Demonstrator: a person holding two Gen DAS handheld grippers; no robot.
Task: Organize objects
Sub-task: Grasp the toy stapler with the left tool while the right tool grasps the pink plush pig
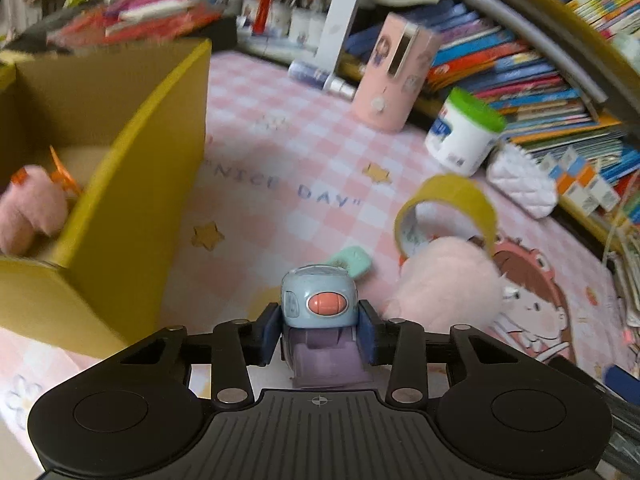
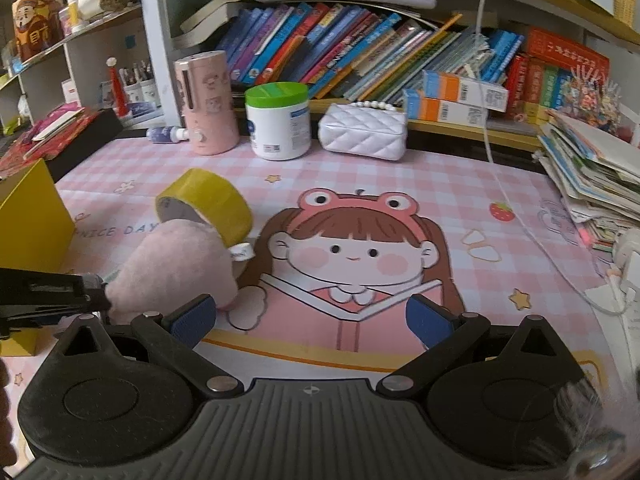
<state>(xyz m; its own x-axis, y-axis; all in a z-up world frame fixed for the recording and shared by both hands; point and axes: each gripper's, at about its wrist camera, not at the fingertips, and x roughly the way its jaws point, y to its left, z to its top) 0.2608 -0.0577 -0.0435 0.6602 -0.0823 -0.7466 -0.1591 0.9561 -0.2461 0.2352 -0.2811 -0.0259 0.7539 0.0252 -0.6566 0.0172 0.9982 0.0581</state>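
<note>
Two sets of tongs here, and only one has anything in it. The left tongs (image 1: 320,330) have their blue pads squeezed onto both sides of a little blue toy (image 1: 318,298) with an orange oval button on the front and a purple base, so that's a proper grip. Just past the toy's tip there's a mint green piece (image 1: 352,261) lying on the counter (image 1: 304,152), and off to the right of the left tongs is a fluffy pink plush (image 1: 448,284) with a roll of yellow tape (image 1: 448,200) standing on edge just behind it, the two overlapping in this view. Off to the left of those tongs sits a yellow box (image 1: 132,184), open on top, with another pink fuzzy thing (image 1: 28,208) already inside. The right tongs (image 2: 312,316) are spread wide with nothing between them, hovering over the cartoon girl on the pink checked mat (image 2: 400,176). Further ahead of them, near the bookshelf, stand a pink canister (image 2: 208,108), a white tub with a green lid (image 2: 278,120) and a white quilted purse (image 2: 362,132).
</note>
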